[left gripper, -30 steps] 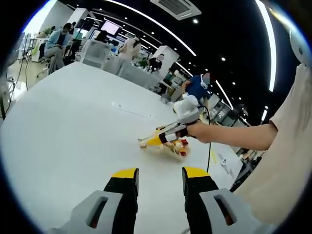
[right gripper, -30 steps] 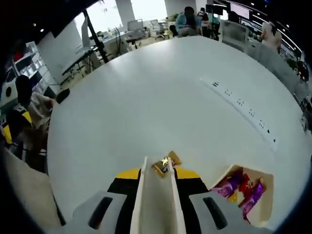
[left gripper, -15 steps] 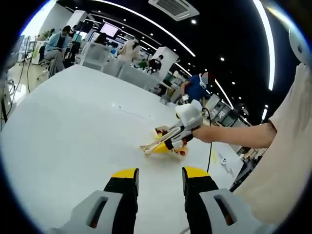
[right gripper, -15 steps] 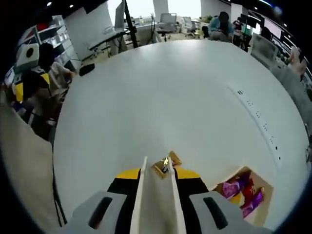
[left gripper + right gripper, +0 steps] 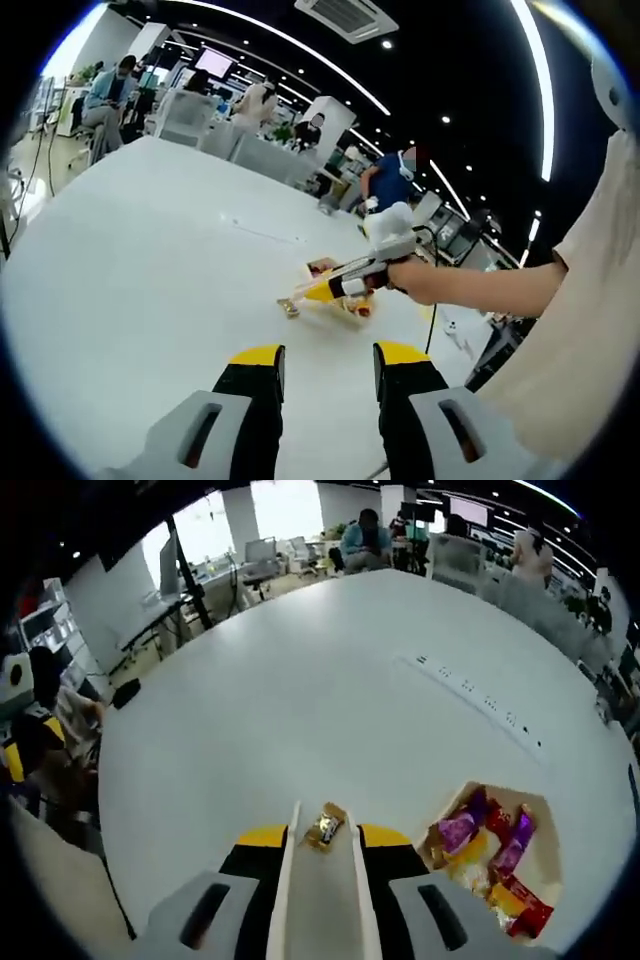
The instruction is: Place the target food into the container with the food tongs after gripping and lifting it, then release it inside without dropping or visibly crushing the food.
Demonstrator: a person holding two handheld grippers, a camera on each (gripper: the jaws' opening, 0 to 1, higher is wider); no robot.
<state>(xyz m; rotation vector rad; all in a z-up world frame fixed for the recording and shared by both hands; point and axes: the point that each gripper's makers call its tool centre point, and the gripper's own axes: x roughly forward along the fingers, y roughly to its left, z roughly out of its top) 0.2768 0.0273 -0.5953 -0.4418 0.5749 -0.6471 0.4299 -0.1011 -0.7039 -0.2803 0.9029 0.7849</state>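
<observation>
Tongs clenched in right fingers pinch candy; left fingers released.

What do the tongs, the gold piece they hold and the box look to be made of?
Cream food tongs: matte, pale, probably plastic or light wood; no shine. Small gold-wrapped candy: glossy crinkled foil, glinting. Tan open box: flat dull walls, likely cardboard, holding shiny purple and red wrapped sweets. The right claw is shut on the tongs, and the table is smooth matte white.
</observation>
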